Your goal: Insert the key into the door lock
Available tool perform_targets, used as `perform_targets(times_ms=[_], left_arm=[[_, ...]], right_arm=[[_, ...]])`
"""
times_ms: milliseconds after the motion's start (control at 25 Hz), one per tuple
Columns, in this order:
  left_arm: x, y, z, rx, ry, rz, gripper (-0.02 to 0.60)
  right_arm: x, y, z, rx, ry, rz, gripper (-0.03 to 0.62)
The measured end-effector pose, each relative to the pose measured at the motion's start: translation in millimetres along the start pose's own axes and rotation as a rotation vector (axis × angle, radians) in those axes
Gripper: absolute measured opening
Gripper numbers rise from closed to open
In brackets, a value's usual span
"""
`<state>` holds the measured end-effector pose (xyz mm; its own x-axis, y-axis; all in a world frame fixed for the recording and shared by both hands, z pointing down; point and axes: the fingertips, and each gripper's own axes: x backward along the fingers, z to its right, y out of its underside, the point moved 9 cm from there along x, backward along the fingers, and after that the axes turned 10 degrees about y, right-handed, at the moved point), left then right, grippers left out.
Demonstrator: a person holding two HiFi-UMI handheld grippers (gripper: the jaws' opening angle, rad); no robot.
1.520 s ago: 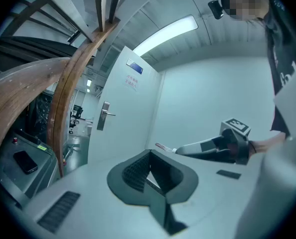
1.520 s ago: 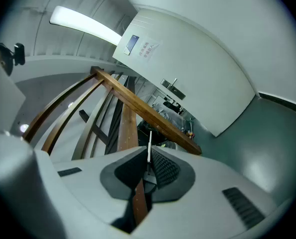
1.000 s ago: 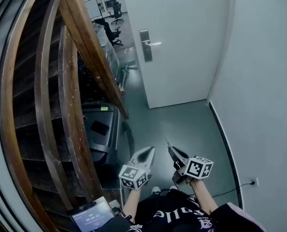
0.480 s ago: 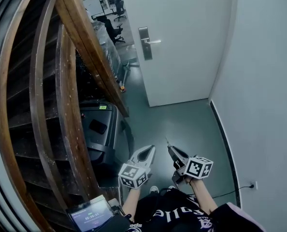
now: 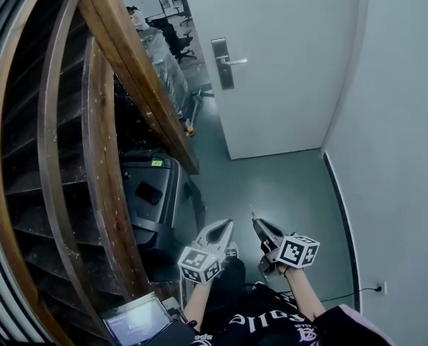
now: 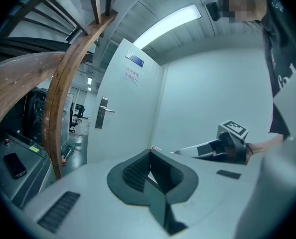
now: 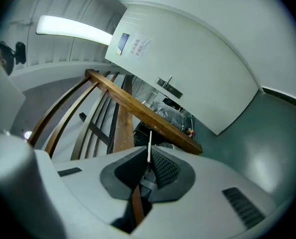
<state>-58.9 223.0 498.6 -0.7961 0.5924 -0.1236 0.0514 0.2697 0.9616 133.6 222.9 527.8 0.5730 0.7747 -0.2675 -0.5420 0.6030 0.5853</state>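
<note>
— Head view: where is the key found?
— The key [image 5: 252,214] is clamped in the right gripper [image 5: 257,224], with its blade aimed forward at the door lock [image 5: 223,63], well apart. The lock is shifted slightly rightward since earlier.
— Left gripper view?
— The left gripper [image 6: 149,156] is seen closed on nothing.
— Right gripper view?
— The key's thin blade is pinched between the jaws, and the lock is seen beyond, up-right.

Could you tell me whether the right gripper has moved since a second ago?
Yes: the right gripper advanced toward the door, leaving the wall socket further behind.

Left claw [image 5: 226,224], right claw [image 5: 257,223] grey; black lettered shirt [image 5: 261,321].
</note>
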Motion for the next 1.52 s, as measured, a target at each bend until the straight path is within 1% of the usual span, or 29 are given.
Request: perform_targets(times_ms=[120,240,440,680,880,1080,1280,1400,1520], left_arm=[[-17,-5,-27,0.003,-0.001,0.005,0.005],[-35,-12,-61,0.005,0.015,0.003,0.005],[-67,-37,-135,-0.017,0.056,-0.005,0.005],[-100,-73,-226,-0.034,0.097,0.006,0.005],[-120,-93,-284,-0.038,0.119,0.012,0.005],[-136,-95,-316,0.001,0.133,0.003,0.005],[-157,-93,-341,0.029,0.140,-0.009,0.005],[-173,-97,-356,0.040,0.130,-0.005,0.005],[-193,-104,-377,0.048,0.094,0.012,0.005]], right_arm=[[-24,-15,6,0.005,0.008,0.000,0.037],[-54,-31,14,0.004,0.027,0.009,0.037],[-124,-67,13,0.010,0.056,0.021,0.037],[-214,-111,5,-0.001,0.062,0.052,0.037],[-268,-141,0,-0.012,0.075,0.090,0.037],[-297,-160,2,-0.016,0.100,0.089,0.037],[-325,-182,17,-0.019,0.123,0.091,0.037],[-342,-203,29,-0.030,0.125,0.090,0.037],[-367,-231,42,-0.030,0.109,0.076,0.037]])
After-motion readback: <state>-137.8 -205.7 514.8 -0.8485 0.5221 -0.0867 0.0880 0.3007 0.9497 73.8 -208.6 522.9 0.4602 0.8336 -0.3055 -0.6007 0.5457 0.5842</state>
